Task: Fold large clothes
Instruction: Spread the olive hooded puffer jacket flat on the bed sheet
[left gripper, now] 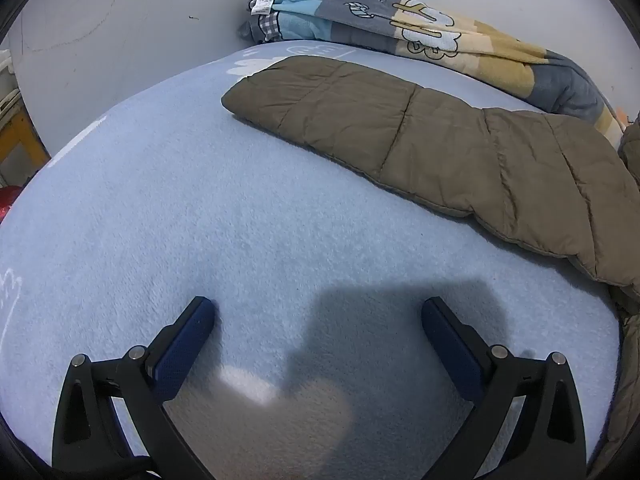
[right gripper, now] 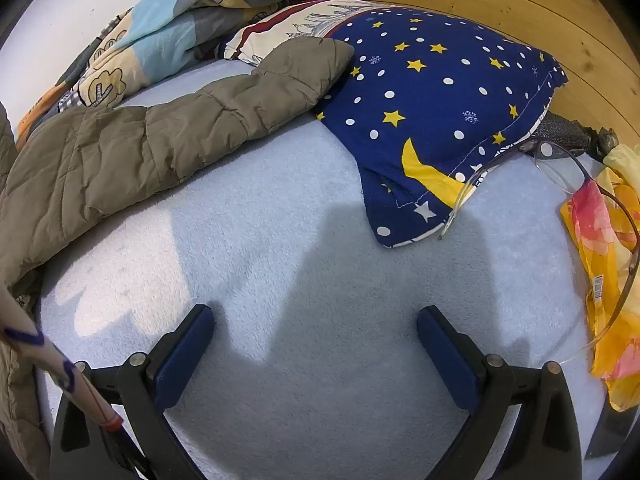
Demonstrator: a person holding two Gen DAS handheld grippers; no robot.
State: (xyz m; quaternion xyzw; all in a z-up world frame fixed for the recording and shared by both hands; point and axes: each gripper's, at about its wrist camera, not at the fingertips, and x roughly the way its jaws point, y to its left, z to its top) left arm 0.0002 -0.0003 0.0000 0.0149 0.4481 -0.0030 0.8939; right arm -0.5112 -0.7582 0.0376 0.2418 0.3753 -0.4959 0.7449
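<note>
Both jaws stand wide apart and empty: the left gripper [left gripper: 318,312] and right gripper [right gripper: 316,318] hover over the bare light-blue bed sheet [left gripper: 168,216]. One sleeve of the olive puffer jacket [left gripper: 432,140] lies spread across the upper right of the left view; the other reaches the star-print pillow [right gripper: 440,92]. Folding looks unstarted; next, probably grasp a sleeve cuff. No containers show.

There lay one brown puffer jacket [left gripper: 440,136], one patterned blanket [left gripper: 400,28], one starry pillow [right gripper: 440,100], one pair of glasses [right gripper: 560,200].
</note>
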